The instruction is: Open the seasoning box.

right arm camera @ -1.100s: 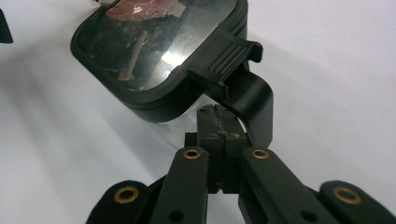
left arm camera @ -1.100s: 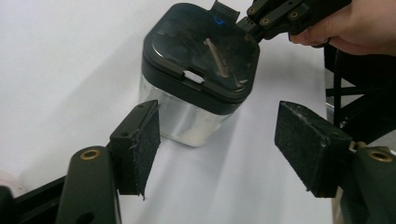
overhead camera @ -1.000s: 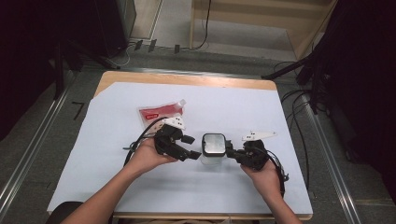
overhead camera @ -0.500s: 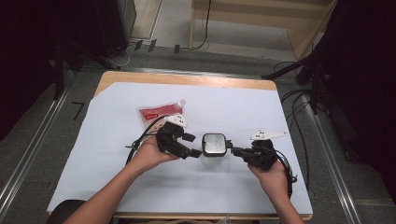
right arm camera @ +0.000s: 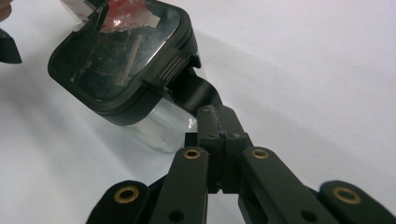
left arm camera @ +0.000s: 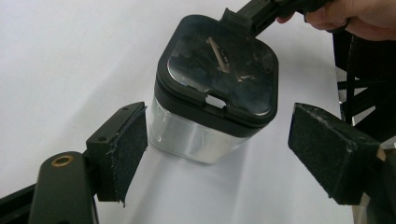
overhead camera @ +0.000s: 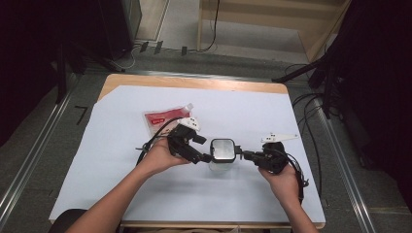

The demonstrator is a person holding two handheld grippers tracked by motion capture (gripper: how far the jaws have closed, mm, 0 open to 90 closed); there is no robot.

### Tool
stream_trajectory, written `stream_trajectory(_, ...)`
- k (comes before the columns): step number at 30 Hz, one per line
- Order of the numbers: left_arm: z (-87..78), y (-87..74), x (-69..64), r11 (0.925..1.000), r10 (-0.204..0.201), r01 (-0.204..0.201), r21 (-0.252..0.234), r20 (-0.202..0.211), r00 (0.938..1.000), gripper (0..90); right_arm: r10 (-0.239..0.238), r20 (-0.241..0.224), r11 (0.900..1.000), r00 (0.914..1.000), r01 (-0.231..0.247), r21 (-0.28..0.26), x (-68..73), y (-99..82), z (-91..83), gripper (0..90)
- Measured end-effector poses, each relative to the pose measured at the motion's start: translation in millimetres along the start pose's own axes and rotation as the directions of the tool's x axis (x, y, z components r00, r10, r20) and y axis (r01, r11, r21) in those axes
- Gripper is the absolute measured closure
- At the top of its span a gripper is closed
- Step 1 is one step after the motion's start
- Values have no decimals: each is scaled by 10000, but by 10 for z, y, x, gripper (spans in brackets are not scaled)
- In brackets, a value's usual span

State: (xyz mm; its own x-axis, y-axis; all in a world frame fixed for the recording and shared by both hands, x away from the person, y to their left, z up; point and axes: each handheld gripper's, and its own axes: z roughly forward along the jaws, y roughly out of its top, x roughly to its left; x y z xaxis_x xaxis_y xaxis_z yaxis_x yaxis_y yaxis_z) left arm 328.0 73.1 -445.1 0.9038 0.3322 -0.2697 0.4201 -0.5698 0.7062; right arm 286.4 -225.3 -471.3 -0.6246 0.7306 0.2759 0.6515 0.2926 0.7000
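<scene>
A clear square container with a black lid [overhead camera: 222, 150] stands on the white sheet at mid table. My left gripper [overhead camera: 206, 149] reaches it from the left. In the left gripper view the container [left arm camera: 219, 70] sits between that gripper's [left arm camera: 219, 126] pads without touching them; the jaws have just been opening and are open. My right gripper [overhead camera: 243, 154] comes in from the right. In the right gripper view its [right arm camera: 217, 114] jaws are shut, pinching the black latch tab [right arm camera: 194, 91] that hangs from the lid [right arm camera: 116, 60].
A red and white pouch [overhead camera: 163, 118] lies flat behind the left hand. The white sheet [overhead camera: 121, 184] covers the wooden table [overhead camera: 194, 81]. Cables [overhead camera: 311, 111] trail on the floor off the right edge.
The left jaws have spread away from the container's sides. The right hand has shifted slightly to the right, its tip still at the lid. The container stays in place.
</scene>
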Motion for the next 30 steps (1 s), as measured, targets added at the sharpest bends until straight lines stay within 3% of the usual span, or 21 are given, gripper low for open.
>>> stream_trajectory(3, 52, 11, 9, 9995, 293, -293, 128, 10, 9996, 190, 78, -36, 10000, 10000, -78, -10, -9, 0, 5, 900)
stream_trajectory(10, 155, 16, -20, 9990, 373, -373, 253, 17, 9993, 177, 161, 7, 9999, 9999, -161, -16, -4, 2, 7, 900)
stream_trajectory(13, 211, 31, -21, 9965, 763, -757, 342, -173, 9969, 179, 143, -2, 9999, 9999, -143, -13, -3, -2, 6, 900)
stream_trajectory(20, 293, 28, -13, 9974, 636, -635, 336, -28, 9980, 157, 199, -11, 9998, 9998, -199, -38, 0, -7, 3, 900)
stream_trajectory(22, 306, 27, -19, 9967, 732, -728, 373, -97, 9973, 153, 221, -37, 9997, 9997, -221, -53, -3, -14, 3, 900)
stream_trajectory(25, 378, 12, -30, 9934, 833, -799, 820, -396, 9957, 151, 290, -43, 9996, 9996, -290, -70, -7, -27, 5, 900)
stream_trajectory(30, 386, 13, -29, 9934, 795, -758, 857, -410, 9960, 151, 299, -21, 9995, 9996, -299, -83, -1, -27, 5, 900)
